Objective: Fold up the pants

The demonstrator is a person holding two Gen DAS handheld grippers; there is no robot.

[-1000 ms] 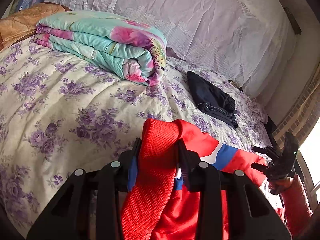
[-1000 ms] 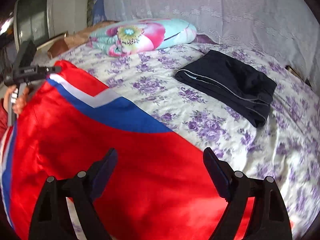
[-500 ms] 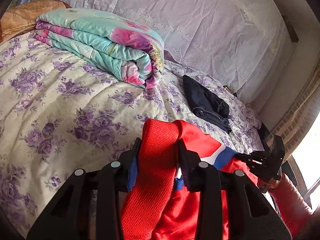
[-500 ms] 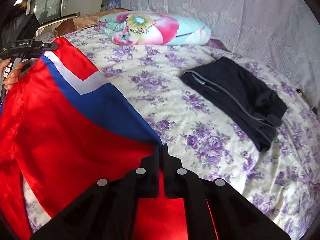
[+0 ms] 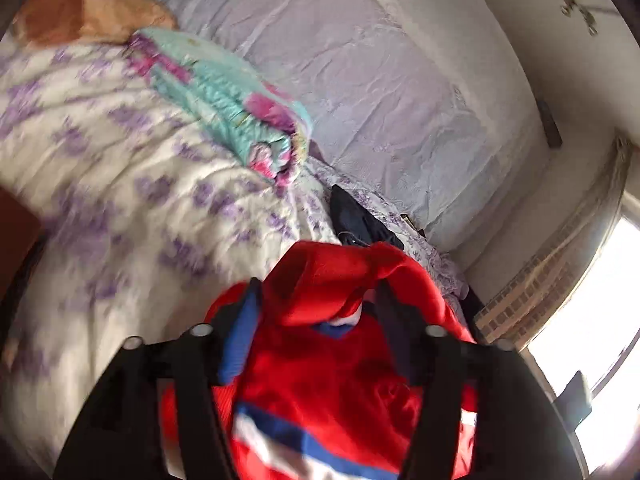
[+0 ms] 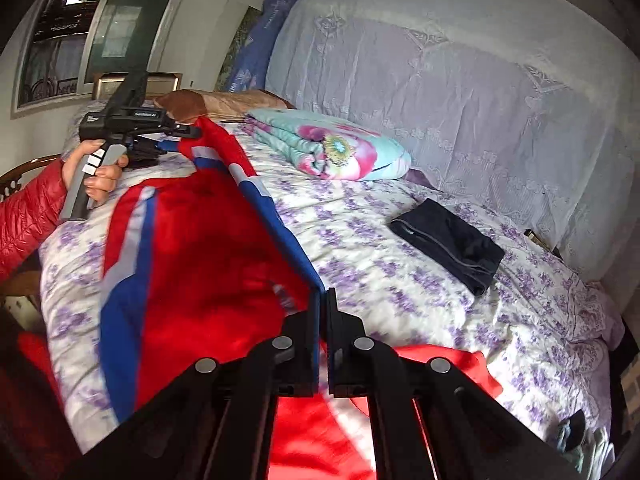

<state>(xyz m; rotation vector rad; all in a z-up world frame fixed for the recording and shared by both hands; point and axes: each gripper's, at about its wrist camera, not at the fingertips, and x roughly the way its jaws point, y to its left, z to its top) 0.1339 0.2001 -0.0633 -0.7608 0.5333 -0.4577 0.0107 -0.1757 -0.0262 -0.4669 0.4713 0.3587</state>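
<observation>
Change: red pants (image 6: 208,264) have been lifted off the bed (image 6: 400,280).
Right hand-held gripper (image 6: 323,300): pinched on the blue-striped edge.
Left hand-held gripper (image 5: 316,312): clamped on the red waistband.

- One pair of red trousers with blue and white stripes (image 6: 192,248) was counted, seen in both views.
- Two black two-finger grippers were counted: the left gripper (image 5: 316,312) and the right gripper (image 6: 323,300).
- One folded dark navy garment with a thin grey stripe (image 6: 448,244) was seen on the bed.
- One folded turquoise quilt with pink flowers (image 6: 332,148) was counted.
- One white bedspread printed with purple flowers (image 6: 400,292) was seen.
- One brown pillow (image 6: 224,101) was counted at the head.
- One hand in a red padded sleeve (image 6: 96,172) was seen.
</observation>
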